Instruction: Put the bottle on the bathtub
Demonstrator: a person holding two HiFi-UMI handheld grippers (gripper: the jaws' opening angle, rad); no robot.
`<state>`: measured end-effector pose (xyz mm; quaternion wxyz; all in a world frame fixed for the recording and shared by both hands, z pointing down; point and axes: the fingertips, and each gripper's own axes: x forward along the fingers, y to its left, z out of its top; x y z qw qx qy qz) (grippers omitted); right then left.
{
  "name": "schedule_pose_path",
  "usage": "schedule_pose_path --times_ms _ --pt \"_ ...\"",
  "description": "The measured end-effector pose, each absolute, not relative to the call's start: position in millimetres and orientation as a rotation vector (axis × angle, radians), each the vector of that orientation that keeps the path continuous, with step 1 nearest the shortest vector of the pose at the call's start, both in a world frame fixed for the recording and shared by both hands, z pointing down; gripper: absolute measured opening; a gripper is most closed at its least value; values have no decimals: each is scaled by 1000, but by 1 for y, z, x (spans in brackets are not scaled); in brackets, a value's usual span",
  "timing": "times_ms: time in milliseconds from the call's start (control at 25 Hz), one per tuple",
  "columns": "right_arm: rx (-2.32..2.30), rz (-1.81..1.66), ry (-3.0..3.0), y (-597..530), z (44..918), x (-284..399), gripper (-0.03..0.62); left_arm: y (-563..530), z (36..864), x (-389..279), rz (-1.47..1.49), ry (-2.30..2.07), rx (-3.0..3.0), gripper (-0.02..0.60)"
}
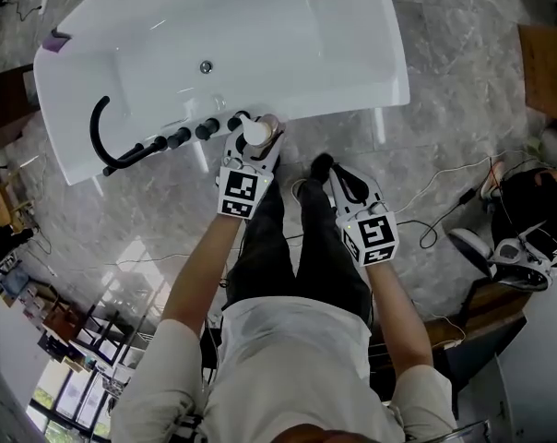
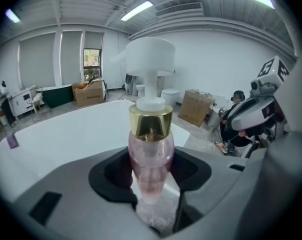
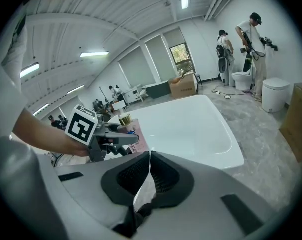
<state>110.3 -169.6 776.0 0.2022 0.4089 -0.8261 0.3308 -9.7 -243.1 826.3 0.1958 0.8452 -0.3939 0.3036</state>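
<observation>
The person's white shirt fills the near edge of the head view, and both forearms reach away from it toward the bathtub. The left gripper is the farther one, out at the tub's near rim. Its jaws are clamped on the bottle, whose white pump head is what shows from above. The right gripper hangs nearer the person and to the right, over the stone floor. It is apart from the tub, with its jaws pressed together on nothing.

The relation that matters is bottle to rim. The bottle stands upright in the jaws — long axis vertical, pump head up. From above it sits over the flat near ledge, just right of the row of black knobs and the curved black hose. So the ledge lies straight below the bottle's base. I judge the coming move to be a short drop and a release by the left hand, not a carry sideways.

The left gripper view shows the grip itself: the black pads close on the lower part of the pink bottle, below its gold collar, with the white tub behind. It does not show the base. The right gripper view gives the side look — the bottle at the tub's near corner — but that gripper's own body covers the foot. No view tells whether the base touches the ledge.
</observation>
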Motion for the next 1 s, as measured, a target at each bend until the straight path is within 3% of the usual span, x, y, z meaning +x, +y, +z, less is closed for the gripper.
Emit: schedule_pose_path --times_ms 1000 --pt "1137 989 -2274 -182 826 114 32 -261 884 -4 953 -1049 2503 219"
